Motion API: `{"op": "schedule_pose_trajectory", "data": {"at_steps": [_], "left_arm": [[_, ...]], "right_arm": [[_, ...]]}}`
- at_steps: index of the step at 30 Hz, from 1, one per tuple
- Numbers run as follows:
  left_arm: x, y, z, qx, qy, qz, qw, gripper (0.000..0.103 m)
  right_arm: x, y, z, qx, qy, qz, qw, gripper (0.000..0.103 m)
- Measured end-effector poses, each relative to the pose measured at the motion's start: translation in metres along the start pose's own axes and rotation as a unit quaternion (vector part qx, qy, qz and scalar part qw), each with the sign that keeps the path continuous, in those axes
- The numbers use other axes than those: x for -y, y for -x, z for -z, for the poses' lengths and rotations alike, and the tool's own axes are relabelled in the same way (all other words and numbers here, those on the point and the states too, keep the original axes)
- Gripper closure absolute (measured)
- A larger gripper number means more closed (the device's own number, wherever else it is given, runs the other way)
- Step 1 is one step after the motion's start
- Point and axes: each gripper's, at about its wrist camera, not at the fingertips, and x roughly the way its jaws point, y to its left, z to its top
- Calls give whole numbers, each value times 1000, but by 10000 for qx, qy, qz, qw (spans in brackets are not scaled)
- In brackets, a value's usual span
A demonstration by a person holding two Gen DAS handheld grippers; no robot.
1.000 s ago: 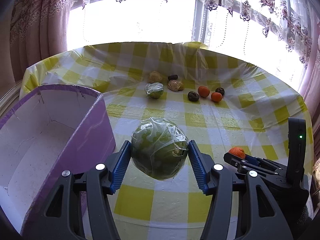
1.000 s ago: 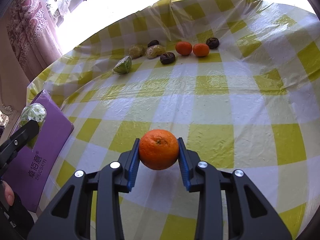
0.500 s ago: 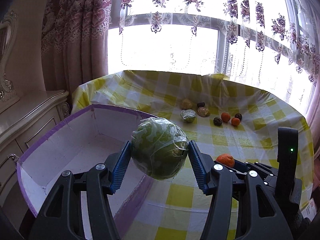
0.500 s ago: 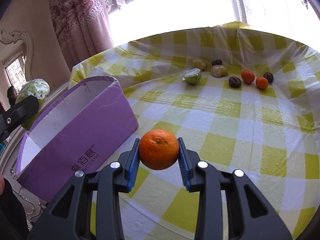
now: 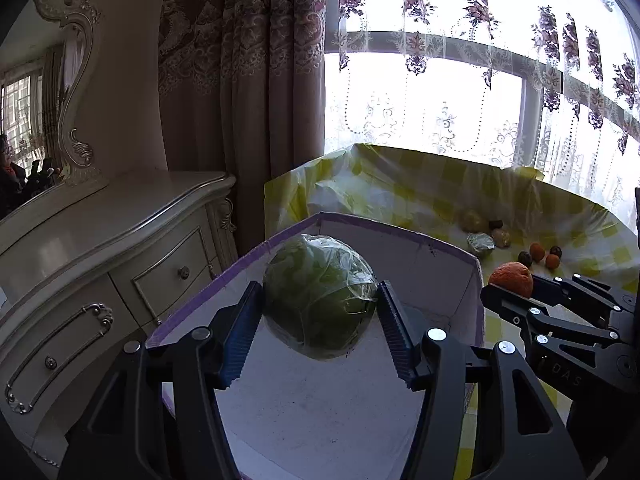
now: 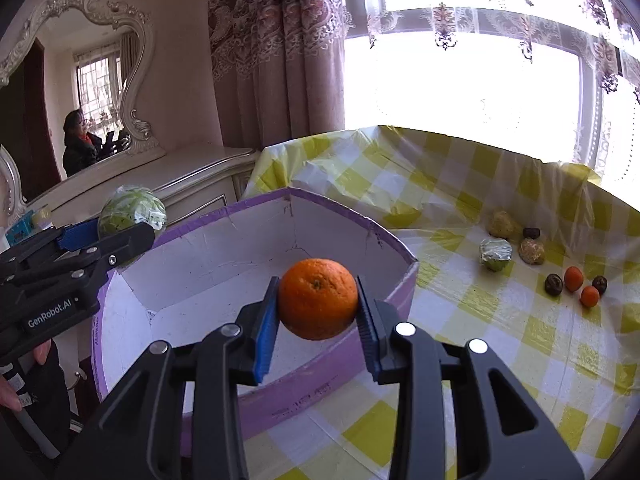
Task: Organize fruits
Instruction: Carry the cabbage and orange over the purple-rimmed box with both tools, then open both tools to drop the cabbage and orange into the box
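My left gripper [image 5: 320, 312] is shut on a plastic-wrapped green cabbage [image 5: 320, 296] and holds it above the white inside of the purple box [image 5: 444, 276]. My right gripper [image 6: 318, 300] is shut on an orange [image 6: 318, 298] and holds it over the box's right wall [image 6: 400, 276]. In the right wrist view the left gripper with the cabbage [image 6: 132, 210] is at the left, over the box's left rim. In the left wrist view the right gripper's orange [image 5: 512, 278] is at the right, beside the box.
Several fruits lie at the far side of the yellow checked tablecloth [image 6: 500, 320]: a wrapped green one [image 6: 495, 254], yellowish ones [image 6: 532, 251], small oranges [image 6: 573, 278] and dark ones [image 6: 554, 284]. A white dresser [image 5: 120, 248] with a mirror stands left of the table.
Both grippers have swung left and up towards the purple box. The cabbage now hangs over the box's inside, and the orange has moved over the box's right wall.
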Motion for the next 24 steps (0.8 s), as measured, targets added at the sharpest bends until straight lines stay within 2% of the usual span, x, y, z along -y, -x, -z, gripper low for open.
{"op": "schedule_pose_trajectory", "data": {"at_steps": [3,7,11,13,15,17,19,21,24], "left_arm": [[-13,-29,5,-602,-15,213,9980,48],[-28,-61,18,-1250,15,257,9918,48],[-32,-89,15,-1773,-241,327,9833,48],[-27,-102,14,-2131,-638,207,9747,47],[-29,-118,18,-2616,-760,104,9621,47],[-35,-130,23,-3079,-647,304,9487,47],[-34,-131,25,-3148,-704,355,9459,47],[-34,-130,25,-3127,-665,350,9469,47],[-37,-132,26,-3191,-528,356,9456,47]], "right_arm": [[-21,-31,-12,-524,376,36,9979,67],[-37,-76,-20,-1296,635,-27,9895,67],[-59,-121,-16,-2173,1123,87,9696,67],[-67,-143,-13,-2674,1331,128,9543,67],[-74,-158,-8,-3060,1457,134,9407,67],[-80,-170,-1,-3305,1596,184,9300,66],[-82,-179,9,-3494,1646,226,9221,66],[-83,-179,8,-3489,1607,244,9229,65],[-84,-178,11,-3532,1633,334,9206,53]]}}
